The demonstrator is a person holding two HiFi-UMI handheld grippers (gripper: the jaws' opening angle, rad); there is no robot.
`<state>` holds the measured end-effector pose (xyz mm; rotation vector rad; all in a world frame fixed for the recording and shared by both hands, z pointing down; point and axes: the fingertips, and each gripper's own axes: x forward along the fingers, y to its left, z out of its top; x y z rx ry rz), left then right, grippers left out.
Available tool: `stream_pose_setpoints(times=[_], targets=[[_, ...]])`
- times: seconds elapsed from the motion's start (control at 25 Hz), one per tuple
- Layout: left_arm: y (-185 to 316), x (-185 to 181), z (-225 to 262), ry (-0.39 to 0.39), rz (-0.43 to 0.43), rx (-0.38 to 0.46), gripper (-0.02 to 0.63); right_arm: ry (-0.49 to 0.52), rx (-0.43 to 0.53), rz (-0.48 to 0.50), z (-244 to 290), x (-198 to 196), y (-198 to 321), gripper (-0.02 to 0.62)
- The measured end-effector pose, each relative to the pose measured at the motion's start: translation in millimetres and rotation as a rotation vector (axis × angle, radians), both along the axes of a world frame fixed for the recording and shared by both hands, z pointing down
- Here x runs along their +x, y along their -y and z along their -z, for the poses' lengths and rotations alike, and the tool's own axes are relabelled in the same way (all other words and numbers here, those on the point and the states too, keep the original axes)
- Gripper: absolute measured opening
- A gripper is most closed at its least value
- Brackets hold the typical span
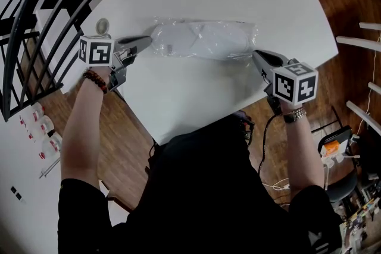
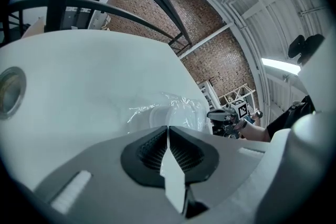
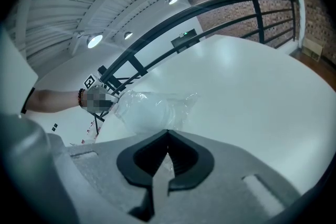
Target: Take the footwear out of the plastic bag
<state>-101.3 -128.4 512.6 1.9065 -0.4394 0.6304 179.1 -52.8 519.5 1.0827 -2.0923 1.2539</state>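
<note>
A large white round worktop [image 1: 178, 98] fills the upper middle of the head view, over a brown wood floor [image 1: 128, 149]. A black metal railing [image 1: 50, 6] curves along the worktop's left side. The person, in dark clothes, stands at the near edge w/ both forearms stretched out, one gripper per hand.

A clear plastic bag [image 1: 241, 33] lies flat on the worktop, lengthwise left to right, roughly mid-table and stretched between the 2 grippers. The footwear [image 1: 199, 38], pale white and rounded, is inside the bag; the film wraps it fully, w/ crinkled spare plastic at each end.

The left gripper [image 1: 146, 40] meets the bag's left end. Its jaws are closed, pinching the film there; in the left gripper view the bag rises straight off the jaw tips. The right gripper [image 1: 257, 56] meets the bag's right corner. Its jaws are closed too, w/ a thin strip of clear film caught between them in the right gripper view. Each gripper carries a cube w/ black-and-white square markers.

A bead bracelet [image 1: 95, 80] sits on the left wrist, a watch [image 1: 294, 115] on the right. A small round insert [image 1: 102, 25] is set in the worktop just behind the left gripper.
</note>
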Motion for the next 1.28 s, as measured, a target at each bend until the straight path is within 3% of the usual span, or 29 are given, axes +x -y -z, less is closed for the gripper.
stream_pose_setpoints(times=[0.36,0.52,1.28], targets=[[-1.8,-8.5,-0.2,0.017,0.024,-0.017,0.031,-0.028,0.010,-0.022,1.7,13.6,1.8,-0.008],[2.1,-14.8,1.3,0.026,0.036,0.013,0.031,-0.046,0.011,-0.032,2.8,19.3,0.9,-0.008],[6.2,-56.4,-4.6,0.054,0.159,-0.009,0.031,-0.108,0.002,-0.058,-4.9,31.4,3.4,-0.008]])
